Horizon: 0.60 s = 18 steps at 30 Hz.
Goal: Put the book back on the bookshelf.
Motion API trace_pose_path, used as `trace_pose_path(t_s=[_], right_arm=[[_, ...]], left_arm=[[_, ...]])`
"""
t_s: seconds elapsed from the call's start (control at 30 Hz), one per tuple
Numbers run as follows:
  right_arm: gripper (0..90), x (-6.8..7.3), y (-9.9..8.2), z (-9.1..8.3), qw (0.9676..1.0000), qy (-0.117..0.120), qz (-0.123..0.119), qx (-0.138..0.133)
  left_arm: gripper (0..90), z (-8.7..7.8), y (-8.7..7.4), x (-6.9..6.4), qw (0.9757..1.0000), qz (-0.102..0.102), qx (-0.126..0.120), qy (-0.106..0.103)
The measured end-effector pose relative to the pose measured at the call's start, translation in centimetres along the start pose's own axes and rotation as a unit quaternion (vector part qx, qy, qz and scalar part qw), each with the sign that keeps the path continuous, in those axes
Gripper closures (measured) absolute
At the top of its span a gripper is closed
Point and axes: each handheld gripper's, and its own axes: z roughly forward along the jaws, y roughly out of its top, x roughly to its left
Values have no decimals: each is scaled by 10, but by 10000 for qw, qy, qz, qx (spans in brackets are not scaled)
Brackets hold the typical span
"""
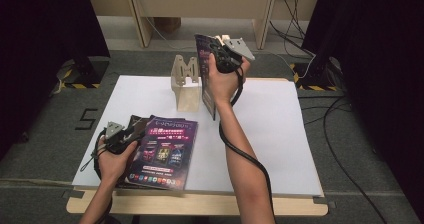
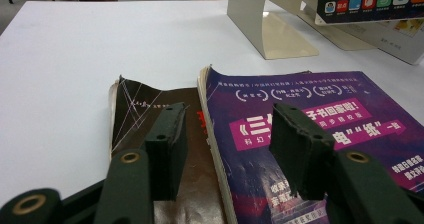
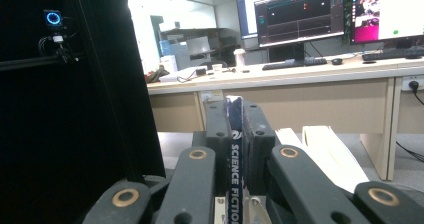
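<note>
A purple magazine (image 1: 162,151) lies at the front left of the white board (image 1: 280,134), on top of a dark magazine (image 1: 136,121). My left gripper (image 1: 139,130) hovers low over their far edges, open. In the left gripper view one jaw stands over the dark magazine (image 2: 145,104) and the other over the purple magazine (image 2: 350,134), with nothing pressed between them (image 2: 225,121). My right gripper (image 1: 216,53) is raised behind the board's middle, shut on a third magazine (image 1: 206,79) that hangs upright. Its spine (image 3: 234,169), which reads "SCIENCE FICTION", is clamped between the jaws (image 3: 234,109).
A beige bookend (image 1: 186,84) stands upright at the middle back of the board, just left of the hanging magazine; it also shows in the left gripper view (image 2: 260,24). A wooden desk (image 1: 200,4) lies beyond the table, cables (image 1: 340,134) trail on the floor at right.
</note>
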Motion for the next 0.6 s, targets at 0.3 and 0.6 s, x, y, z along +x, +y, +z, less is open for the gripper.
trace_pose_path(t_s=[0.3, 0.6], right_arm=[[851, 0, -2, 7, 9999, -95, -73, 45], [851, 1, -3, 12, 9998, -171, -112, 49]], left_arm=[[482, 0, 0, 1, 10000, -8, -1, -1], [482, 1, 0, 0, 10000, -11, 4, -24]])
